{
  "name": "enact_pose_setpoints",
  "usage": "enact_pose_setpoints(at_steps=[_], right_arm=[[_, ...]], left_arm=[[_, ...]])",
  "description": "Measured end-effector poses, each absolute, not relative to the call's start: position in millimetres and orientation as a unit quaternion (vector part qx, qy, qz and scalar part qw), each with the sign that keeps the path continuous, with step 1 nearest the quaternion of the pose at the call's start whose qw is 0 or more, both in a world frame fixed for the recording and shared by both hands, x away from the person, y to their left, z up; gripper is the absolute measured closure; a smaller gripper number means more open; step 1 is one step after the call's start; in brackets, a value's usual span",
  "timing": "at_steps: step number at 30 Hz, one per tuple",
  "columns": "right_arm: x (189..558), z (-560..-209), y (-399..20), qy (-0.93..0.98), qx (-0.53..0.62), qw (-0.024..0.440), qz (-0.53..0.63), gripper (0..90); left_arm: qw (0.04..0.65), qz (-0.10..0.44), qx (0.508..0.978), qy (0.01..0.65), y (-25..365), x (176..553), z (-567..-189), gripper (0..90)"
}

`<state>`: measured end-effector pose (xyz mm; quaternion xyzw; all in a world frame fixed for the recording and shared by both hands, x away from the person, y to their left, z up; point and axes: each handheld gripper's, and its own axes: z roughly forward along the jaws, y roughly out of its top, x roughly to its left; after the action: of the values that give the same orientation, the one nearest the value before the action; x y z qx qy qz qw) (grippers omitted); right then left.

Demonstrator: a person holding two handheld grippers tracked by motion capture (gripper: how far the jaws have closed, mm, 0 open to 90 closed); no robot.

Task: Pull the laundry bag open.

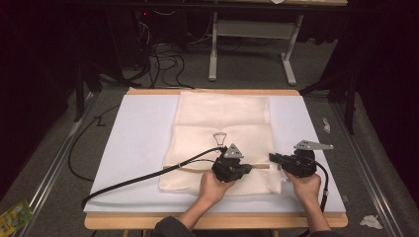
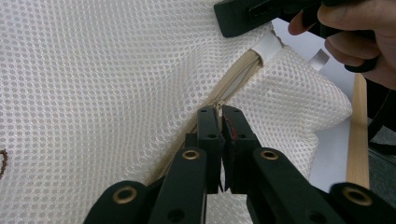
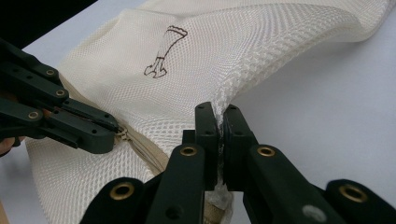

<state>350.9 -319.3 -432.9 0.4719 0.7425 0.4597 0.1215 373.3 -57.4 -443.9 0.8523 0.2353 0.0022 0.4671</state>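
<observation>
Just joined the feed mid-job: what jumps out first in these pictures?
A cream mesh laundry bag lies flat across the white table. Near its front edge, the left gripper is clamped at the bag's zipper, while the right gripper pinches a mesh fold at the bag's right end, lifting it into a ridge.
</observation>
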Motion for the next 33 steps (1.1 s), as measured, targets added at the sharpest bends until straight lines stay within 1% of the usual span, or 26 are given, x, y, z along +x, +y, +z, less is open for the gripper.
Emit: enact_pose_setpoints(at_steps=[9,33], right_arm=[[352,-434,-319,0.741,0.474,0.126,0.458,88.2],[352,-434,-317,0.746,0.478,0.136,0.443,88.2]], left_arm=[[0.472,0.006,0.847,0.244,-47,375,-443,87.1],[0.477,0.014,0.844,0.244,-32,374,-440,87.1]])
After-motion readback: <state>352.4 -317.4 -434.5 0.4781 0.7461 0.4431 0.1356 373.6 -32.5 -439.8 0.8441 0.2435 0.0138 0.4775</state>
